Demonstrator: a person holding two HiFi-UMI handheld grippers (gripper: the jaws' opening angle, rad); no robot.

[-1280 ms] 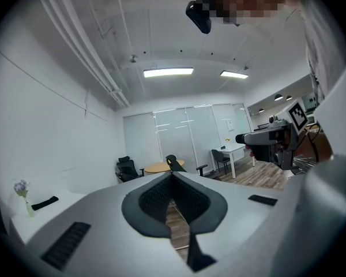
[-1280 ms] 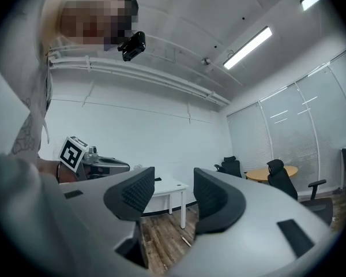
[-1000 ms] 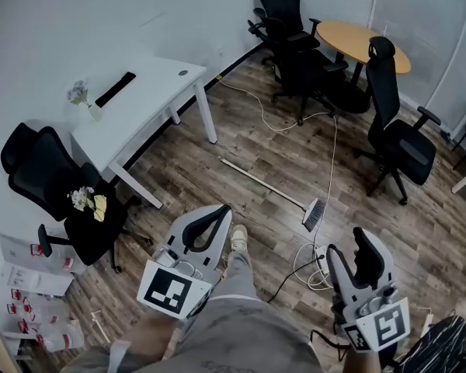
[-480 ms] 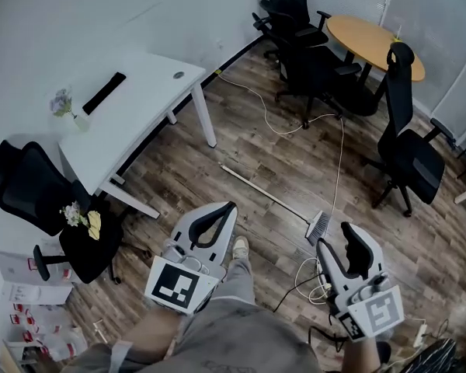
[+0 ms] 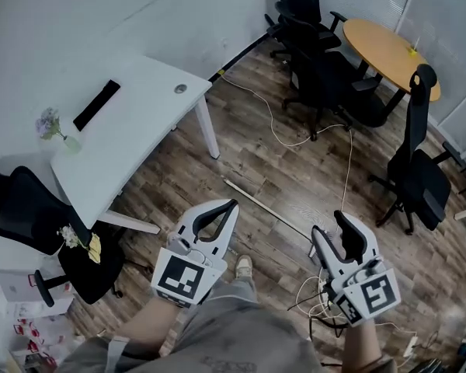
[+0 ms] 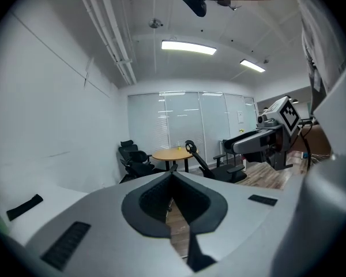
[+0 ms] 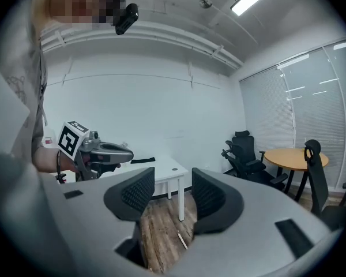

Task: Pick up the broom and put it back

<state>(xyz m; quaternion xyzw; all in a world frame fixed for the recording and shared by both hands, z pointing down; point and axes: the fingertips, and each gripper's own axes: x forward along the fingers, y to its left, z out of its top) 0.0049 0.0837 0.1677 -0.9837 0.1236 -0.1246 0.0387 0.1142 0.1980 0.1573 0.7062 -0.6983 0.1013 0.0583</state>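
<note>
While the person stood over the wood floor (image 5: 295, 169), the broom (image 5: 268, 208) lay flat on it, not picked up, with its thin pale handle running diagonally from near the white desk (image 5: 140, 123) down toward the right gripper (image 5: 330, 228). The brush end couldn't be seen from the head view, since the right gripper sat in front of it. The left gripper (image 5: 231, 205) was held above the floor off to the handle's near side, and its own view showed the left gripper (image 6: 173, 176) pinched together at the tips with nothing caught inside, just an empty loop between the pads. The right gripper (image 7: 172, 195) had its jaws spread apart and held nothing; through the gap you could only see floorboards and a short bit of the broom (image 7: 183, 239) handle lying well below. A white cable (image 5: 346, 162) snaked across the floor beyond the broom, and black office chairs (image 5: 318, 76) crowded around a round wooden table (image 5: 388, 49) at the far side. One shoe (image 5: 243, 266) poked out between the two grippers.
</note>
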